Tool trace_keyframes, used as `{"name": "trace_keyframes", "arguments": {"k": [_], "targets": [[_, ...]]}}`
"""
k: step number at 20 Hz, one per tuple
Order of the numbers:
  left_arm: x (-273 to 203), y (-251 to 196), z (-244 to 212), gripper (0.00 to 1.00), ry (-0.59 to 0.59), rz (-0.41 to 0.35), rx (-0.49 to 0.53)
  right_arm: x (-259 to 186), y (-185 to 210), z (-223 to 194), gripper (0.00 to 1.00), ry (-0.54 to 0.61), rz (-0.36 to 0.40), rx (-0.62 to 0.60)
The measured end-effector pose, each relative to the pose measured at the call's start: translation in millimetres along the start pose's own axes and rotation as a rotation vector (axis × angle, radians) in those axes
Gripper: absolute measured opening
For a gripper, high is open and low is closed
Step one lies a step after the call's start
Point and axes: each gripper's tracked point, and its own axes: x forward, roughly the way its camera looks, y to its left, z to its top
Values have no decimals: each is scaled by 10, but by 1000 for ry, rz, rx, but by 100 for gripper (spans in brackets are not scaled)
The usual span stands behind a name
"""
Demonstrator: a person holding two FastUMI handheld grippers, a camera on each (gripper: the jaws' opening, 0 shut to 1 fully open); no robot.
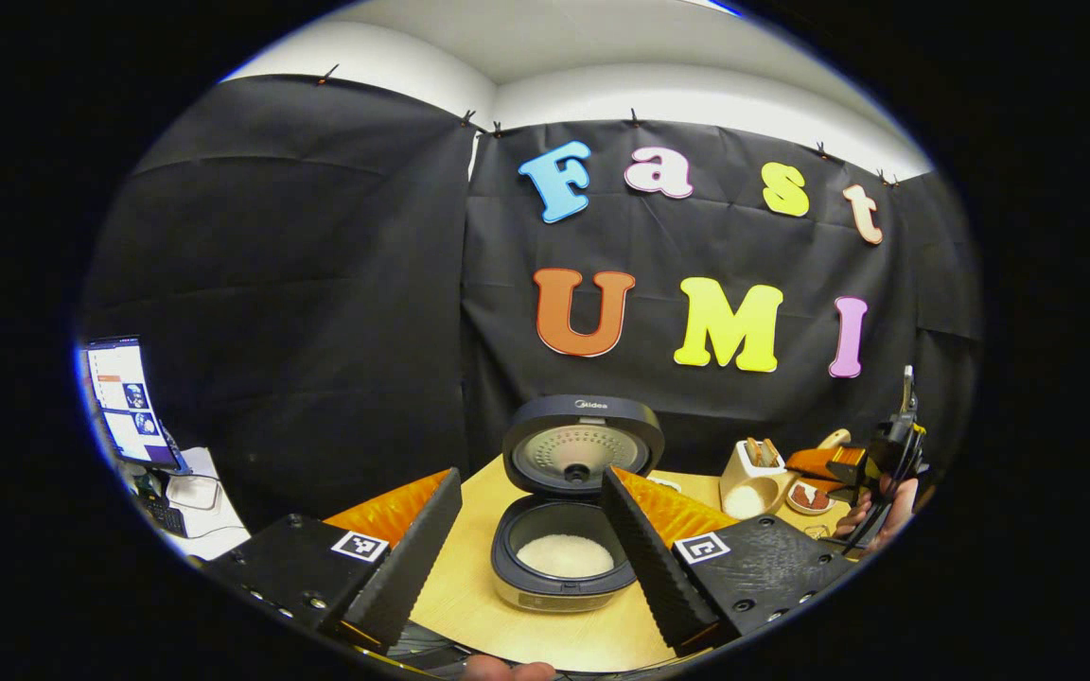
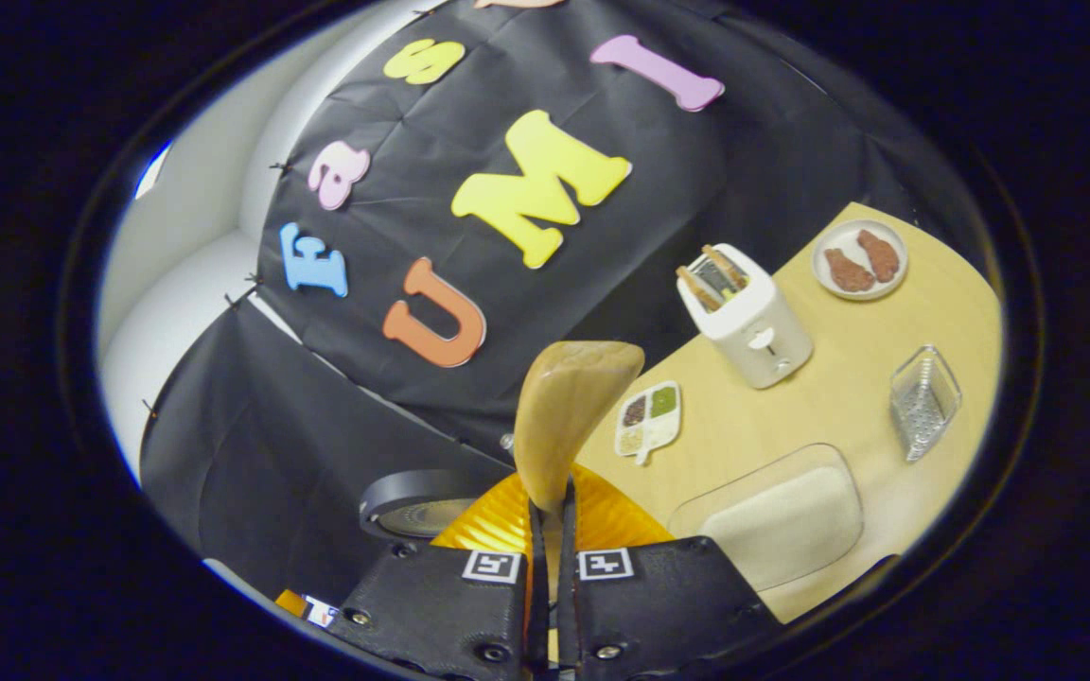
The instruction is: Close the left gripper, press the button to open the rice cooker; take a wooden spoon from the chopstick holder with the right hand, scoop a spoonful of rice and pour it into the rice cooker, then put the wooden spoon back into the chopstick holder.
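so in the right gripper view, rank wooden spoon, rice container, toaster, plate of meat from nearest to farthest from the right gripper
1. wooden spoon, clamped between its fingers
2. rice container, just right
3. toaster, farther up the table
4. plate of meat, far corner

Bystanders around the white toaster

The toaster (image 2: 746, 317) stands on the pale wooden surface (image 2: 829, 397) near the black cloth wall, two slices of toast (image 2: 713, 270) upright in its slots. Beyond it, toward the surface's edge, a small white plate (image 2: 860, 258) carries two brown pieces of meat. On the toaster's other side, close to the wall, lies a white divided dish (image 2: 649, 419) with coloured fillings. In the left gripper view, far off to the toaster's left, a lit monitor (image 1: 125, 401) stands on a white desk.
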Motion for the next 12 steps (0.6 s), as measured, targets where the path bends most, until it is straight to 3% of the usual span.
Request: {"name": "trace_keyframes", "arguments": {"k": [6,12], "targets": [[-111,416,-91,94,20,30,-12,456,724,-430,9,48,61,-67],[-191,771,-198,95,36,50,-5,771,939,-947,9,68,19,-266]]}}
